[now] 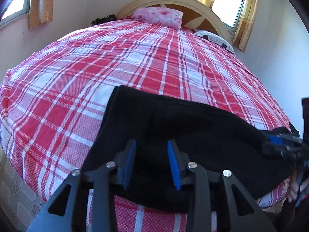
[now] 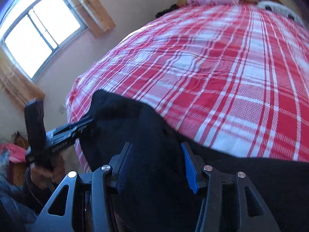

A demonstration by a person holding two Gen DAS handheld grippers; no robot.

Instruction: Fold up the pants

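Note:
Black pants (image 1: 173,119) lie folded across the near edge of the bed, on the red and white plaid cover (image 1: 96,73). My left gripper (image 1: 151,145) is open, its blue pads spread just above the near part of the pants. My right gripper (image 2: 156,147) is open too, over the black pants (image 2: 150,127). The right gripper shows at the right edge of the left wrist view (image 1: 283,141), at the pants' right end. The left gripper shows in the right wrist view (image 2: 71,129) at the pants' left end. I cannot tell whether either touches the cloth.
A pink floral pillow (image 1: 160,17) and a white patterned pillow (image 1: 214,38) lie at the headboard (image 1: 212,13). Windows with yellow curtains (image 2: 38,29) are on the walls. A tiled floor (image 1: 13,197) lies left of the bed. Clutter (image 2: 11,154) sits low on the left.

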